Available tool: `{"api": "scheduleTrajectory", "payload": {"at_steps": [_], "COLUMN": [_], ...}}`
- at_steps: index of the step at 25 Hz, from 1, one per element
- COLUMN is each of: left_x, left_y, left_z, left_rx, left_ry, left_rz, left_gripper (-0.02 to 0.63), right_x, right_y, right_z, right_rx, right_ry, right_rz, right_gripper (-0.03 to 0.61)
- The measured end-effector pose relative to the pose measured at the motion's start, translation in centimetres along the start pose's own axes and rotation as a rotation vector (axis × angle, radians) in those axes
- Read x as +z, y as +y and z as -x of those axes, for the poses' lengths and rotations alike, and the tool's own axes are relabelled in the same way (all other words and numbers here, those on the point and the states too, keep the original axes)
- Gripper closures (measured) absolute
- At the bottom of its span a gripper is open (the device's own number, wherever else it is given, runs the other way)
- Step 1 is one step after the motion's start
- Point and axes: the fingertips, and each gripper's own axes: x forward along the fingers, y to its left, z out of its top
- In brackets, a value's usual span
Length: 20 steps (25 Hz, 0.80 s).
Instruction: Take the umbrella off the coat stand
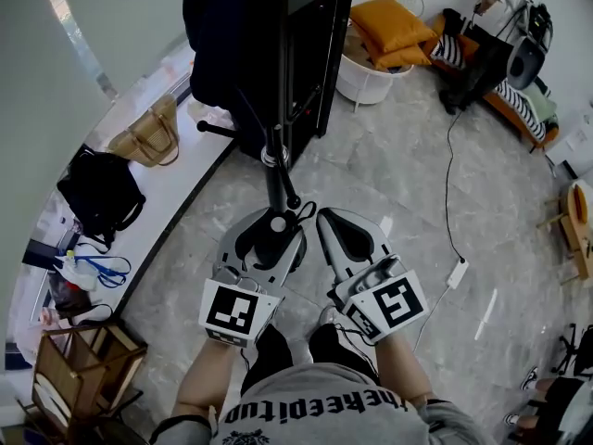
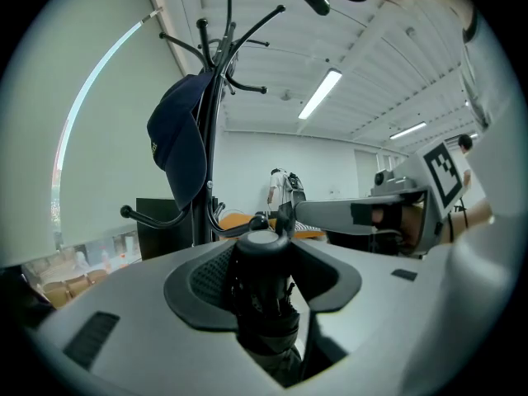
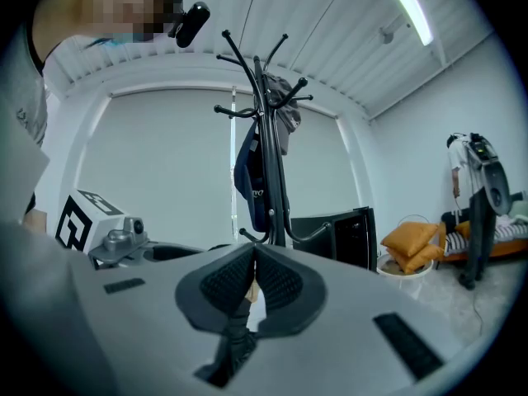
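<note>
Black folded umbrella (image 2: 264, 304) is clamped in the left gripper (image 1: 274, 221); its thin dark strap (image 3: 231, 337) is pinched by the right gripper (image 3: 252, 271), just beside the black metal coat stand (image 3: 268, 155). Unhooking looks mostly done. Whether the strap is clear of the hooks can't be told; pulling away is left.

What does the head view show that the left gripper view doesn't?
Head view only: the floor, a cable lying across it, and the left gripper's own marker cube. Left gripper view only: the ceiling lights. Both: the umbrella clamped in the left gripper, the coat stand, and the right gripper beside the umbrella, its jaws pinched on a thin strap.
</note>
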Motion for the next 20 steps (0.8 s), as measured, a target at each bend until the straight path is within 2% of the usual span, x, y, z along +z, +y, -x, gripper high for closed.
{"api": "scheduleTrajectory", "payload": {"at_steps": [20], "left_x": [2.7], "left_y": [-0.6], "left_z": [3.0], "left_rx": [0.146], "left_ry": [-0.068], "left_rz": [0.028], "left_gripper": [0.405], "right_x": [1.4], "right_y": [0.8], "right_z": [1.5], "right_rx": [0.118], "right_ry": [-0.028], "right_rz": [0.020], "right_gripper": [0.568]}}
